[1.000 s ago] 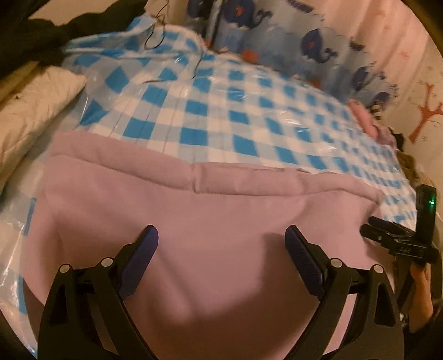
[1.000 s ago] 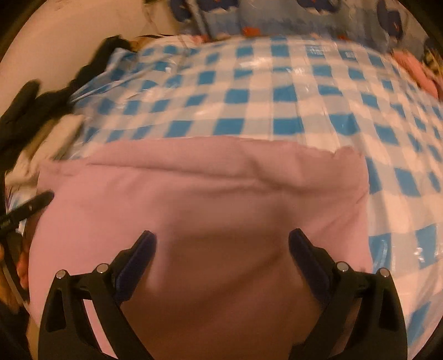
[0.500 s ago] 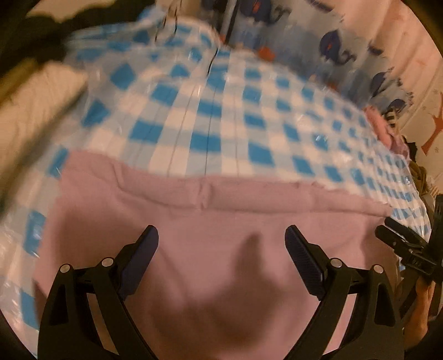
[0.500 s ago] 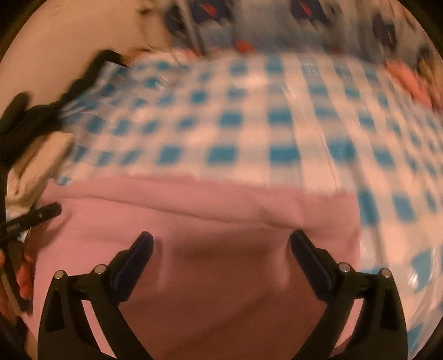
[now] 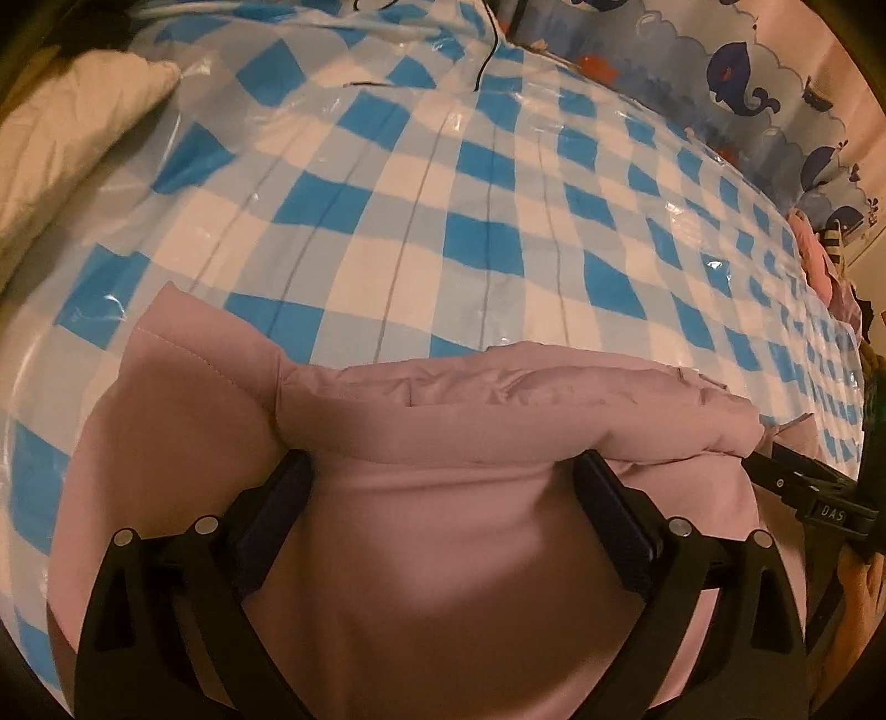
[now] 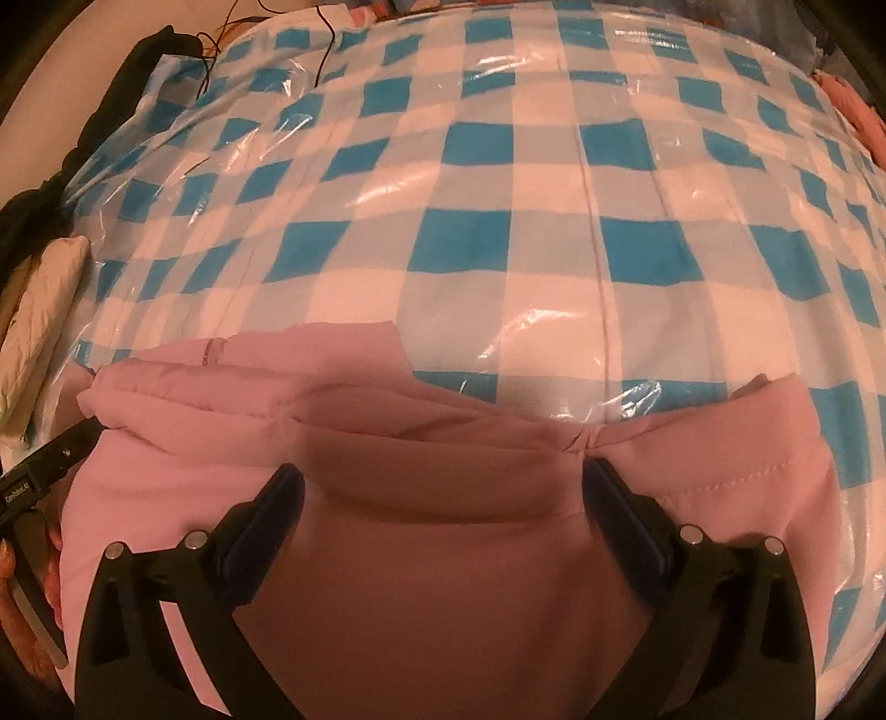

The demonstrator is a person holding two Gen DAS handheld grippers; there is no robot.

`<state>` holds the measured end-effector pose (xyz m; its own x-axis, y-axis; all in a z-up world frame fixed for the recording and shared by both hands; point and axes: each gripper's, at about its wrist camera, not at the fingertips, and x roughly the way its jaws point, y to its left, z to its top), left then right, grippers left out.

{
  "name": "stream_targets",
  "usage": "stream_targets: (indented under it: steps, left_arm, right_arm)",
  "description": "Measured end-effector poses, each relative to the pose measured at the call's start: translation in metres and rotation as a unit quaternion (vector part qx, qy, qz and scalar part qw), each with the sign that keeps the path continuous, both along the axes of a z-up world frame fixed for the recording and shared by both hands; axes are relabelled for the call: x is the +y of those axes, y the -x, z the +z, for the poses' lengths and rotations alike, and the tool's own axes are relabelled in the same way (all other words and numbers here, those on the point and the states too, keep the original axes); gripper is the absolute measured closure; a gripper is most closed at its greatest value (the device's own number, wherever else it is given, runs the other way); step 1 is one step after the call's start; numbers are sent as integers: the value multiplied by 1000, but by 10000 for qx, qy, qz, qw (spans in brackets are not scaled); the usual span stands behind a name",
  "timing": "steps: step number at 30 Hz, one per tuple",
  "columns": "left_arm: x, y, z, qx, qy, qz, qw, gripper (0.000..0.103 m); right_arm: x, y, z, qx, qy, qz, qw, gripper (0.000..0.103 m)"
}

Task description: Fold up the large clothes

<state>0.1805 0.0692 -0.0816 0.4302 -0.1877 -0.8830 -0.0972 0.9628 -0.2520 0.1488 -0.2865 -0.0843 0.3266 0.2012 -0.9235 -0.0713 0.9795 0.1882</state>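
A large pink garment [image 5: 470, 554] lies on the blue-and-white checked plastic cover [image 5: 487, 243]. Its far edge is bunched into a thick ridge [image 5: 526, 410]. My left gripper [image 5: 443, 471] is open, with both fingertips tucked under that ridge. In the right wrist view the same pink garment [image 6: 443, 581] is rumpled into folds, and my right gripper [image 6: 437, 476] is open with its tips under the folds. The two grippers work side by side: the right one's finger [image 5: 814, 493] shows at the left view's right edge, and the left one's finger [image 6: 50, 459] at the right view's left edge.
A white padded cloth [image 5: 72, 127] lies at the far left. A whale-print curtain [image 5: 747, 83] hangs behind the bed. Pink clothes [image 5: 814, 249] are piled at the far right, dark clothing [image 6: 127, 72] at the far left corner, and a thin black cable [image 5: 487, 50] crosses the cover.
Both grippers have moved forward and down to the garment's far edge. The flat edge has bunched into a raised ridge over the fingertips.
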Motion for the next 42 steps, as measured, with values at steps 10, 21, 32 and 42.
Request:
stream_targets:
  steps: [10,21,32,42]
  left_arm:
    - [39,117,92,-801,387,-311,9956,11]
    - [74,161,13,-512,266,-72,9983,9]
    - [166,270,70,-583,1453,542,9862,9]
    - [165,329,-8,-91,3207,913,9427,9]
  right_arm:
    - [-39,136,109,-1001,-58,206,9947,7]
    - [-87,167,23,-430,-158,-302,9985,5]
    - [-88,257,85,-804,-385,-308,9955,6]
    - [-165,335,60,-692,-2939,-1964,9329,6]
